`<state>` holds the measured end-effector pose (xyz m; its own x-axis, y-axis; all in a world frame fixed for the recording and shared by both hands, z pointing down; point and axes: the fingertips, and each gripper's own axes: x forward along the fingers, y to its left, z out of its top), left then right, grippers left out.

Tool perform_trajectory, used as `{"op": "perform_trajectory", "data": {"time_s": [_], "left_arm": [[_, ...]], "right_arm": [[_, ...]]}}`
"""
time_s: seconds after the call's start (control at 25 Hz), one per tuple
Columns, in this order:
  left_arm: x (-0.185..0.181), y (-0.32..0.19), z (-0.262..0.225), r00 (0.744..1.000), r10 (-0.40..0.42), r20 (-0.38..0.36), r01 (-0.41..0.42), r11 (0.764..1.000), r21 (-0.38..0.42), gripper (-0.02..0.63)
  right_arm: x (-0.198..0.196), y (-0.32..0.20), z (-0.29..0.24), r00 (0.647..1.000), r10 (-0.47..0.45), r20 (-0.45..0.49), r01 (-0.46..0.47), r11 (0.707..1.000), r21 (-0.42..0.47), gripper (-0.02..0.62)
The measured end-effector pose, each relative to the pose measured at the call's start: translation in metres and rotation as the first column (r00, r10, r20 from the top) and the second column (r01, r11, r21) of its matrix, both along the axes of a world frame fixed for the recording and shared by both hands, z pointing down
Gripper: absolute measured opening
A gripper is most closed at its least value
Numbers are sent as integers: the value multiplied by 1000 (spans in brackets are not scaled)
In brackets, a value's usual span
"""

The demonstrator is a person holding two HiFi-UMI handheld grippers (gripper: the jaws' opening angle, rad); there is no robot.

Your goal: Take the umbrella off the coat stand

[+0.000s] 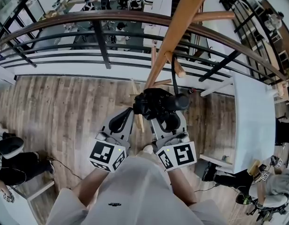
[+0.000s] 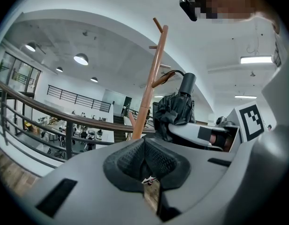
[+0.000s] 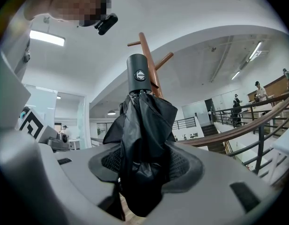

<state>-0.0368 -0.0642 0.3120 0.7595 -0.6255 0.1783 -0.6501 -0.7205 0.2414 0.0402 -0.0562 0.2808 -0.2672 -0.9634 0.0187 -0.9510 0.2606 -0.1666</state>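
A folded black umbrella (image 1: pixel 156 102) hangs beside the wooden coat stand (image 1: pixel 174 32). Its thin strap (image 1: pixel 174 71) runs up to a short peg (image 1: pixel 178 68) on the pole. My right gripper (image 1: pixel 163 111) is shut on the umbrella's fabric body (image 3: pixel 139 135), and the round handle (image 3: pixel 137 76) sticks up past the jaws. In the left gripper view the umbrella (image 2: pixel 174 109) sits in the right gripper (image 2: pixel 205 134), in front of the pole (image 2: pixel 151 86). My left gripper (image 1: pixel 130 112) hovers just left of the umbrella. Its pads (image 2: pixel 156 158) meet with nothing between them.
A curved railing (image 1: pixel 102 36) with dark bars runs behind the stand, with a lower floor beyond it. A white table (image 1: pixel 254 116) stands to the right. The stand's feet (image 1: pixel 135 90) spread over the wood floor. Bags and a white shelf (image 1: pixel 18 165) lie at the lower left.
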Motion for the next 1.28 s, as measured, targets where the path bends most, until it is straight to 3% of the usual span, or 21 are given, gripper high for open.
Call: {"op": "perform_trajectory", "data": {"time_s": [0.56, 0.88, 1.28], "left_arm": [[24, -5, -26, 999, 19, -27, -18, 1000, 20, 25], [31, -1, -25, 998, 52, -37, -52, 999, 14, 25], [76, 17, -27, 992, 120, -26, -119, 992, 47, 25]], "right_arm": [[17, 17, -33, 1000, -19, -14, 19, 999, 38, 247], [35, 26, -30, 999, 47, 24, -47, 999, 26, 247], [91, 51, -25, 991, 129, 22, -129, 991, 41, 247]]}}
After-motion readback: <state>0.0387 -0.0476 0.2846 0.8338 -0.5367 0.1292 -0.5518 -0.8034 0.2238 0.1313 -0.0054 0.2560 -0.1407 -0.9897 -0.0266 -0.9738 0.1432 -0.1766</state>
